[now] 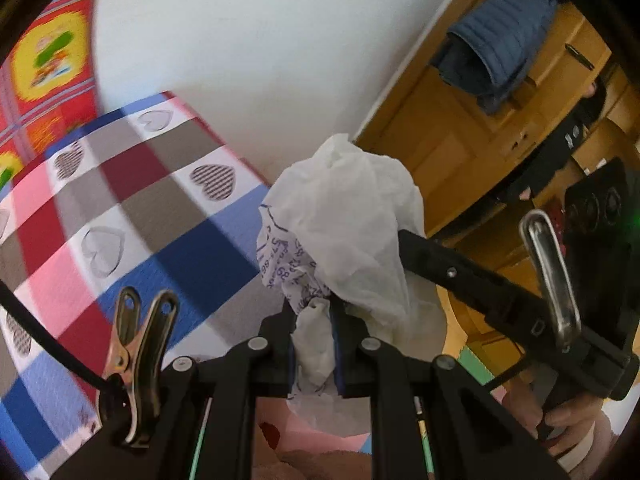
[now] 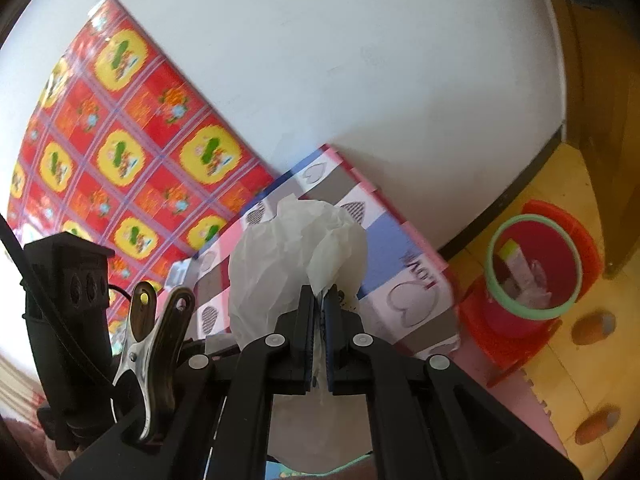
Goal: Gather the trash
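You are partway through: both pieces of trash are picked up, and neither is binned yet. Your left tool [image 1: 312,312] is clamped on a crumpled wad of white paper with purple print [image 1: 340,232], which bulges above the pads at the centre of the left wrist view. Your right tool [image 2: 319,300] is closed tight on a white crumpled paper ball [image 2: 296,256], which sits at the centre of the right wrist view, above the fingertips. In the left wrist view your right tool also reaches in from the lower right, its tip buried in the white paper beside your left one, so the two loads look to be close together or touching; I cannot tell which.

The red bin with a green rim [image 2: 534,268] stands on the floor at the right edge of the right wrist view, beside the checked heart-print bed [image 2: 384,240]. It already holds a few scraps, including a pale carton. What is left, as I judge it, is carrying both wads over that rim and letting go.

Both wads look light, soft and loosely crushed. The printed one has loose folds hanging below the pads, so it may snag on release.
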